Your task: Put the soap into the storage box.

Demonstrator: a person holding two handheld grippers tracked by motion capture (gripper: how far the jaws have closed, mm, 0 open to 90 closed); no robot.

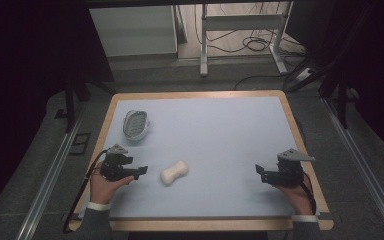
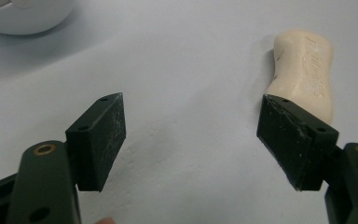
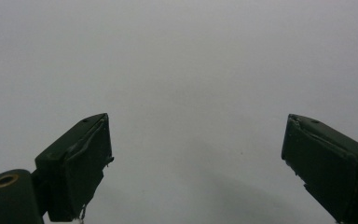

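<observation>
Dim, soft overhead light; dark surroundings, faint shadows, slightly blurred pictures.

Cream waisted soap bar (image 1: 174,172), lying flat on pale mat, long axis toward two o'clock, embossed lettering on top

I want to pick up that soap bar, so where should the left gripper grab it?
Grip the soap across its narrow waist, coming from its left: it lies flat, pinched in the middle, and the open left gripper is beside it.
</observation>
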